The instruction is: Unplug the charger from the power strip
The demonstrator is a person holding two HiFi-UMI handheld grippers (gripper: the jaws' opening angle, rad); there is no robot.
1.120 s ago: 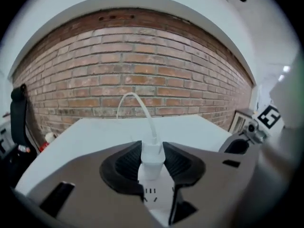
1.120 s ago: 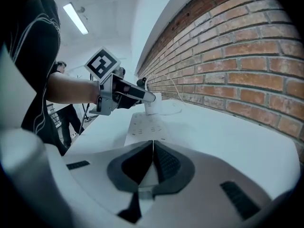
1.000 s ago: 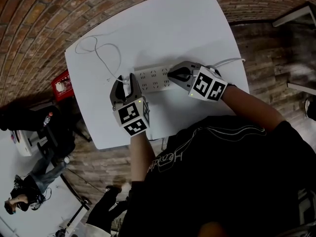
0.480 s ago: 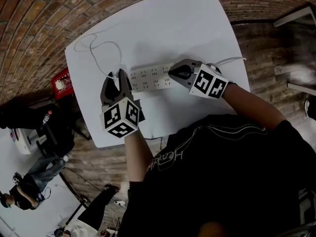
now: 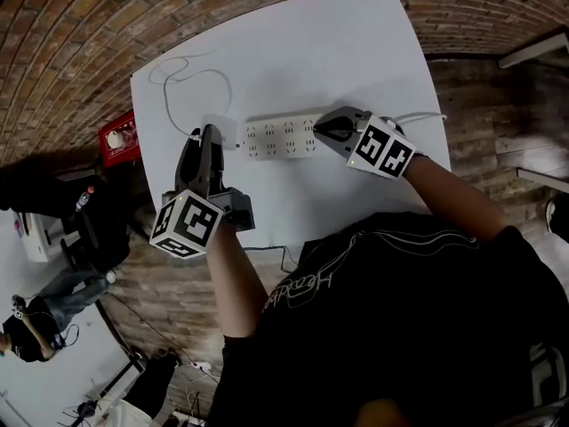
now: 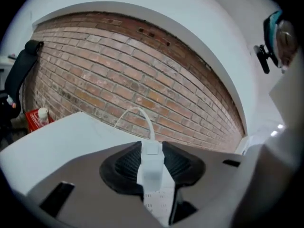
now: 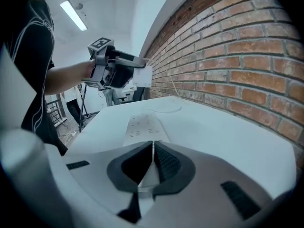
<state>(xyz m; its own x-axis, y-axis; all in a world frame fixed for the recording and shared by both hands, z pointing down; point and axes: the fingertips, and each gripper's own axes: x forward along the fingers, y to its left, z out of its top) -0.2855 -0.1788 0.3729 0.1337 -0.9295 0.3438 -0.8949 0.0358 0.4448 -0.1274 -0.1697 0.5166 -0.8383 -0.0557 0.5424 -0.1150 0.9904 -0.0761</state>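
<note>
Charger sits clamped in left gripper, clear of power strip just to its right, which closed, empty right gripper pins to bench; unplug looks done, only set-down left.

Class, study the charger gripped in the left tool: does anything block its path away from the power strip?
Nothing visible does. The charger, clamped in the left tool, is held clear of the power strip. Only its own thin cable trails from it.
</note>
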